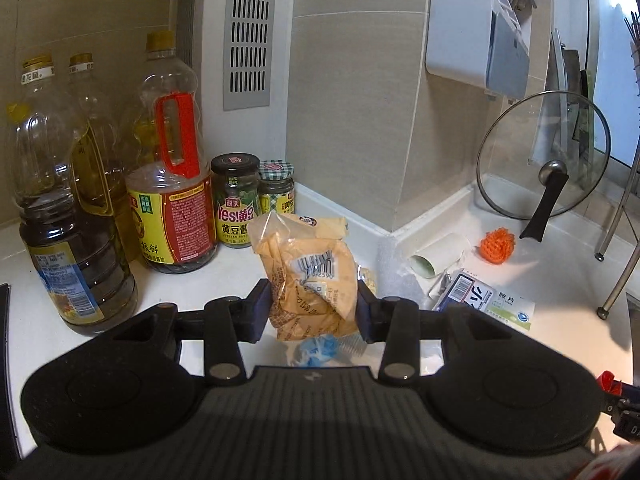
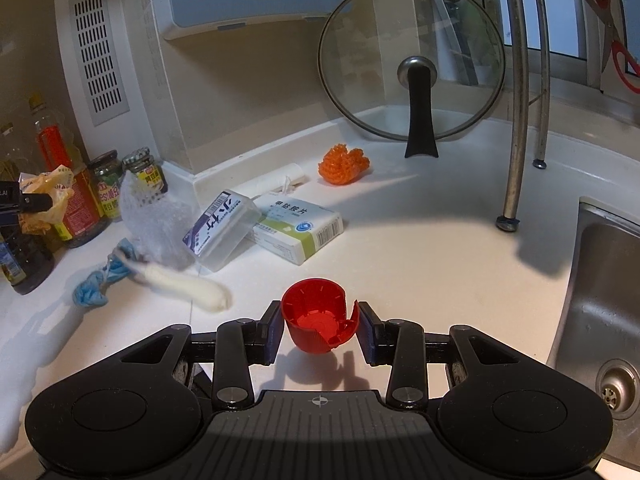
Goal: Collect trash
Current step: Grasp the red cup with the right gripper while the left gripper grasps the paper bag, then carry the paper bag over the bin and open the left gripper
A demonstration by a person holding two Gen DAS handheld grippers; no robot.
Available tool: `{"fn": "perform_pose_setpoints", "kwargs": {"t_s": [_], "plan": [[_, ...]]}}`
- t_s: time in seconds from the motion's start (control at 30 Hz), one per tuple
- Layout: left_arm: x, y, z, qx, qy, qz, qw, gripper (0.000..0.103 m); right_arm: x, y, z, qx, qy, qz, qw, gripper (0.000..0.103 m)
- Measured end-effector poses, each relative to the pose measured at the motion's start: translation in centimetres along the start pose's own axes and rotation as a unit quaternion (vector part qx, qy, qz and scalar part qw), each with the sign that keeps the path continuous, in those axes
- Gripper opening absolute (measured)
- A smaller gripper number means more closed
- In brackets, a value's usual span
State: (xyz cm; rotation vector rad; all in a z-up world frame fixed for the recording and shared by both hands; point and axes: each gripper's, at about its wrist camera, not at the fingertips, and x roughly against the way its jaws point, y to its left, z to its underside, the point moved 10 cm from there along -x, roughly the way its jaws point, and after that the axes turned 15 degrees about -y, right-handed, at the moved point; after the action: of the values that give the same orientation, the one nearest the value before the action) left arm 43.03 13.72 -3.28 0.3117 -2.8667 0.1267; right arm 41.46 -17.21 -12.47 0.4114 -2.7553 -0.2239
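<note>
My left gripper (image 1: 312, 308) is shut on a crumpled yellow plastic wrapper (image 1: 308, 276) and holds it above the white counter (image 1: 224, 272); it also shows at the left edge of the right wrist view (image 2: 44, 196). My right gripper (image 2: 320, 330) is shut on a red plastic bottle cap (image 2: 318, 322), held just above the counter (image 2: 420, 248). Loose trash lies on the counter: a blue glove (image 2: 94, 290), a white foam net (image 2: 154, 216), a clear box with a label (image 2: 220, 232), a white and green medicine box (image 2: 298, 230), a paper roll (image 2: 272, 182) and an orange foam net (image 2: 343, 164).
Oil and sauce bottles (image 1: 80, 220) and two jars (image 1: 236, 200) stand at the left against the wall. A glass pot lid (image 2: 412, 64) leans on the back wall. Steel rack legs (image 2: 516, 120) stand at the right. A steel sink (image 2: 604, 320) lies at the far right.
</note>
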Motion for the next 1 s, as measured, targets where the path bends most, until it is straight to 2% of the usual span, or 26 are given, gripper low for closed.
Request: {"fn": "perform_pose_setpoints", "kwargs": {"t_s": [0.23, 0.53, 0.7, 1.0], "plan": [[2.1, -0.6, 1.6, 0.006, 0.015, -0.002, 0.9999, 0.039, 0.4, 1.2, 0.1, 0.006, 0.007, -0.025, 1.0, 0.039], [8.4, -2.6, 5.4, 0.021, 0.029, -0.023, 0.9991, 0.039, 1.6, 3.4, 0.9, 0.024, 0.015, -0.101, 0.994, 0.039], [11.7, -4.4, 8.3, 0.021, 0.051, 0.003, 0.9985, 0.039, 3.9, 5.1, 2.1, 0.033, 0.017, -0.128, 0.991, 0.039], [16.2, -6.0, 13.7, 0.003, 0.096, 0.075, 0.9926, 0.039, 8.8, 7.0, 7.2, 0.051, 0.043, -0.117, 0.991, 0.039]]}}
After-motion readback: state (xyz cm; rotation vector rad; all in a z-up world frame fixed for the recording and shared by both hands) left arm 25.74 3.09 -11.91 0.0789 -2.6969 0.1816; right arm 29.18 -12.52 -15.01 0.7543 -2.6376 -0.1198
